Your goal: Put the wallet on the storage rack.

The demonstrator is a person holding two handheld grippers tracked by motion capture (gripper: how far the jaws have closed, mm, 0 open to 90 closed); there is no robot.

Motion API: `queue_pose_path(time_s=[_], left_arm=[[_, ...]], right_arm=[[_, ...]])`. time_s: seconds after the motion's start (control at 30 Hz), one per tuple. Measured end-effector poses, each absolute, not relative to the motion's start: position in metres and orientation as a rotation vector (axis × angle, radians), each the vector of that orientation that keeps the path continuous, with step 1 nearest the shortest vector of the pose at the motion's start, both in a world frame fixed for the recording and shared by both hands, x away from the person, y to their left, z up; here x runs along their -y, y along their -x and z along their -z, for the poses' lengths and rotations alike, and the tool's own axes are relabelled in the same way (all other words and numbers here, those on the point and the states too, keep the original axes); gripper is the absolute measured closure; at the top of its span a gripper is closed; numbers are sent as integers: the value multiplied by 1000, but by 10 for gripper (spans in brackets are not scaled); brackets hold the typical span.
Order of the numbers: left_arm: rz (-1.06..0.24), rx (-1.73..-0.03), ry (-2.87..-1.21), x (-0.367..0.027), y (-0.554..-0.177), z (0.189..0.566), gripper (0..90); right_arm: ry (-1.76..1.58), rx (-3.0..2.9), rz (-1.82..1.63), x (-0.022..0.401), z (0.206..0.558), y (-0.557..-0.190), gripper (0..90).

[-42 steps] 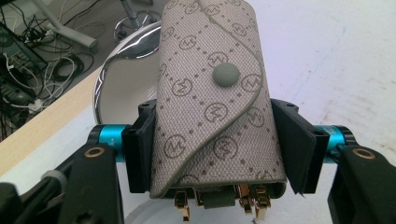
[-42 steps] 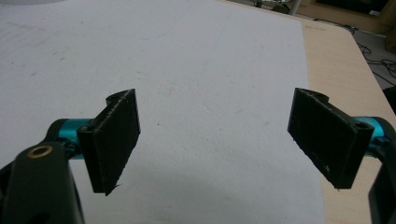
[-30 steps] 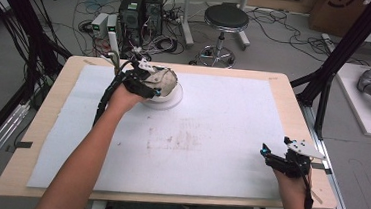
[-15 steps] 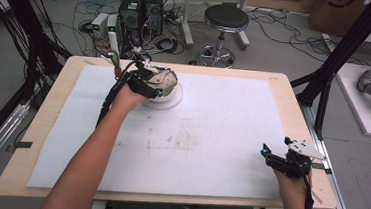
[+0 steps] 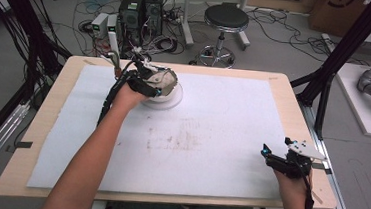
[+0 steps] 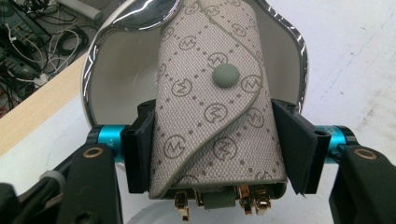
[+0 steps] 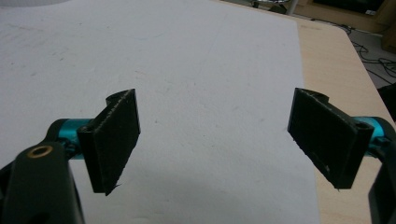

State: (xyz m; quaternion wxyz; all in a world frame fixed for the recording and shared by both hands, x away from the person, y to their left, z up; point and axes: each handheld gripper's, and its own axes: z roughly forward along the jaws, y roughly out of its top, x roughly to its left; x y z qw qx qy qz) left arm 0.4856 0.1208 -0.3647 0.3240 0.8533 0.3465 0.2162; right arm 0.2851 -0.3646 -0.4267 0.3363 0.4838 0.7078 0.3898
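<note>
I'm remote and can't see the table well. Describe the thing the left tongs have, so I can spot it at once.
Look at the white mat covering the wooden table, then its far left part, where a white bowl with a chrome rim sits. Over it, the left tongs clamp a grey-beige fabric key pouch. It alone has a printed monogram pattern, a round snap and gold clips at its end.

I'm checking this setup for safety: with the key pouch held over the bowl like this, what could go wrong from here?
The left gripper holds the key pouch only by its soft fabric sides, so it might slip or twist. The pouch hangs over a bowl with a shiny rim; a careless drop could tip or nudge it. The gold clips dangling below might catch on the rim.
</note>
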Motion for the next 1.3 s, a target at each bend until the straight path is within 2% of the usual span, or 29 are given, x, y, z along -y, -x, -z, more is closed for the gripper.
queue_pose_path(time_s=[0.37, 0.6, 1.0, 1.3], left_arm=[[-568, -920, -2256, -117, -489, 364, 364], [-584, -916, -2264, -117, -490, 364, 329], [-610, -893, -2182, -124, -482, 349, 265], [-598, -859, -2119, -135, -465, 338, 253]], right_arm=[[-1260, -1843, -1019, 366, 426, -284, 171], [-1254, -1842, -1017, 366, 426, -284, 171], [-1248, -1850, -1015, 363, 426, -285, 171], [-1228, -1862, -1024, 357, 426, -292, 171]])
